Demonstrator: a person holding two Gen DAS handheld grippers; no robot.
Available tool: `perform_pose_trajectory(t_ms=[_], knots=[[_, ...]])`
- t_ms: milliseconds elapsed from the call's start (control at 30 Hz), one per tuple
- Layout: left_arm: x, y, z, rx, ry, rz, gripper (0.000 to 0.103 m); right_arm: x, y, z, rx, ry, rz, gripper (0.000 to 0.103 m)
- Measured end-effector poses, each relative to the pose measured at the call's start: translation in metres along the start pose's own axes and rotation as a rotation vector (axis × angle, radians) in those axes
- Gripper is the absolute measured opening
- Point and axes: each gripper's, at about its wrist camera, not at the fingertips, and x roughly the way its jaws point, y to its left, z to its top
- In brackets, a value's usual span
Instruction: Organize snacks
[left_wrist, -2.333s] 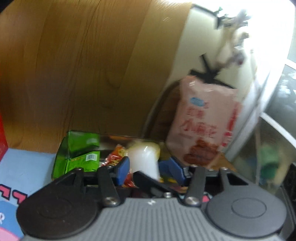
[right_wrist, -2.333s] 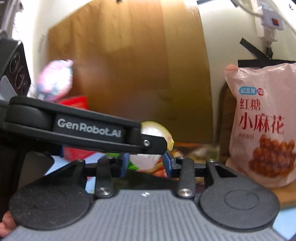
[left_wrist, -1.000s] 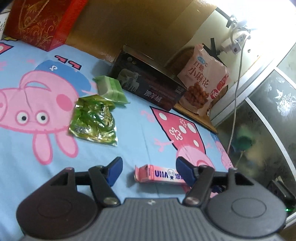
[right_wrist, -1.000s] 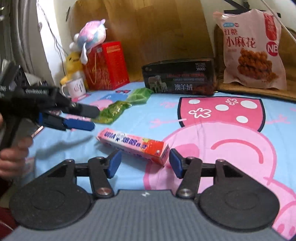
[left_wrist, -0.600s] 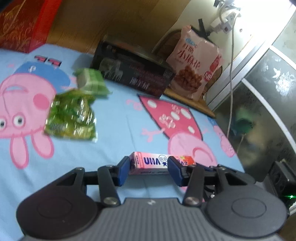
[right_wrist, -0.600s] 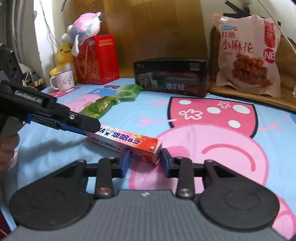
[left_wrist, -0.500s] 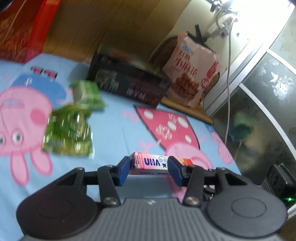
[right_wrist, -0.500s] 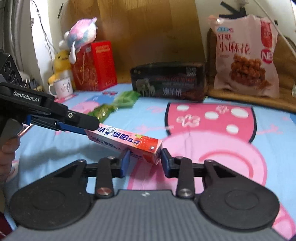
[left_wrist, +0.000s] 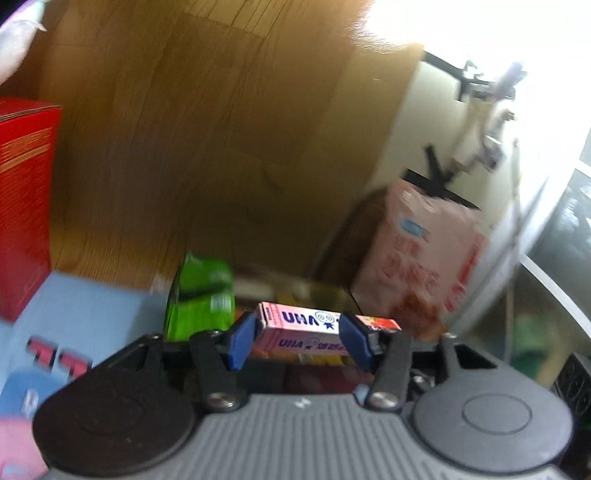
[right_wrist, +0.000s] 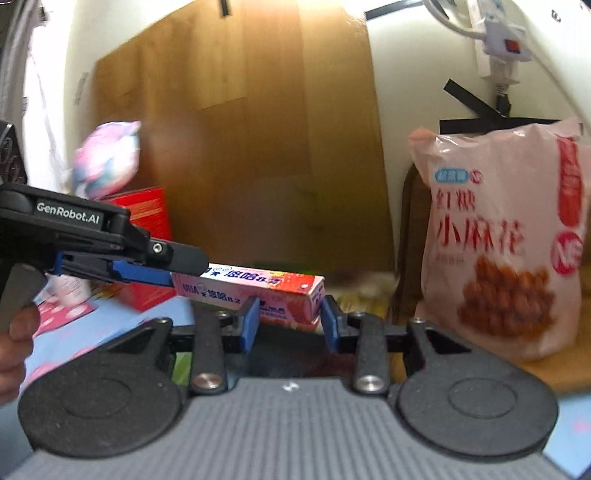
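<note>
Left tongs (left_wrist: 297, 338): my blue pads are clamped on one end of the pink candy box (left_wrist: 306, 326), one pad on each long side. In the right wrist view these tongs (right_wrist: 177, 275) reach in from the left, gripping the box's far end.
Right tongs (right_wrist: 288, 319): clenched on the other end of the same box (right_wrist: 255, 291), the end with the strawberry print, one pad pressed to each side.
Candy box: held between both tongs, lying roughly level, lifted clear of the blue cartoon cloth (left_wrist: 74, 306). It spans from one pair of tongs to the other.
Green packet (left_wrist: 201, 302): just left of the box in the left wrist view, standing behind my left pad; blurred, so I cannot tell what it rests in.
Pink snack bag (right_wrist: 506, 243): upright at the back right edge, leaning on the wall, apart from the box. Also seen blurred in the left wrist view (left_wrist: 424, 258).
Red box (right_wrist: 144, 218): back left, against the wood panel (right_wrist: 240, 147), with a pastel plush toy (right_wrist: 105, 158) on top.
My left hand (right_wrist: 14, 343): wrapped on the grip of the left tongs at the left edge of the right wrist view.
Power strip (right_wrist: 498, 40): on the wall above the snack bag.
</note>
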Motion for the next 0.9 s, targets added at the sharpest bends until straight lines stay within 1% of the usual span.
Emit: perform_pose_trajectory(t_ms=[33, 67, 100, 167, 233, 333, 400, 467, 533, 600, 667, 700, 733, 767, 800, 867, 900], knots=[[0.013, 0.003, 0.002, 0.002, 0.009, 0.011, 0.065, 0.013, -0.003, 0.001, -0.001, 0.003, -0.023, 0.044], [0.025, 0.006, 0.003, -0.002, 0.023, 0.036, 0.065, 0.026, -0.007, 0.000, 0.005, 0.016, -0.047, 0.047], [0.032, 0.008, 0.001, -0.008, 0.040, 0.055, 0.065, 0.033, -0.011, -0.002, 0.024, 0.025, -0.063, 0.047], [0.037, 0.015, -0.005, -0.019, 0.061, 0.048, 0.065, 0.035, -0.019, -0.011, 0.095, 0.017, -0.069, 0.049], [0.028, 0.018, -0.012, -0.013, 0.046, 0.051, 0.065, 0.023, -0.023, -0.025, 0.121, -0.034, -0.051, 0.052], [-0.002, 0.023, -0.022, -0.018, -0.006, 0.050, 0.065, 0.008, -0.018, -0.028, 0.074, -0.070, -0.046, 0.053], [-0.026, 0.030, -0.026, -0.041, -0.019, 0.048, 0.065, -0.003, -0.015, -0.026, 0.097, -0.104, -0.001, 0.054], [-0.047, 0.043, -0.034, -0.068, -0.026, 0.059, 0.065, -0.009, -0.006, -0.022, 0.102, -0.101, 0.062, 0.054], [-0.067, 0.057, -0.047, -0.101, -0.016, 0.081, 0.065, -0.007, 0.012, -0.022, 0.076, -0.052, 0.138, 0.057], [-0.083, 0.071, -0.064, -0.140, 0.001, 0.090, 0.065, -0.003, 0.032, -0.028, 0.051, 0.035, 0.214, 0.060], [-0.090, 0.080, -0.078, -0.170, 0.023, 0.104, 0.065, 0.010, 0.053, -0.035, 0.028, 0.131, 0.263, 0.061], [-0.092, 0.084, -0.085, -0.191, 0.030, 0.118, 0.065, 0.018, 0.065, -0.038, 0.006, 0.174, 0.262, 0.061], [-0.095, 0.088, -0.092, -0.220, 0.034, 0.124, 0.065, 0.028, 0.075, -0.040, -0.014, 0.207, 0.242, 0.062], [-0.099, 0.092, -0.098, -0.251, 0.035, 0.115, 0.065, 0.040, 0.085, -0.041, -0.020, 0.242, 0.213, 0.068], [-0.104, 0.096, -0.102, -0.278, 0.036, 0.103, 0.062, 0.051, 0.091, -0.041, -0.006, 0.275, 0.200, 0.076], [-0.110, 0.099, -0.107, -0.298, 0.031, 0.148, 0.062, 0.072, 0.098, -0.040, 0.032, 0.328, 0.216, 0.075], [-0.112, 0.100, -0.108, -0.302, 0.034, 0.141, 0.062, 0.080, 0.100, -0.041, 0.042, 0.353, 0.212, 0.067]])
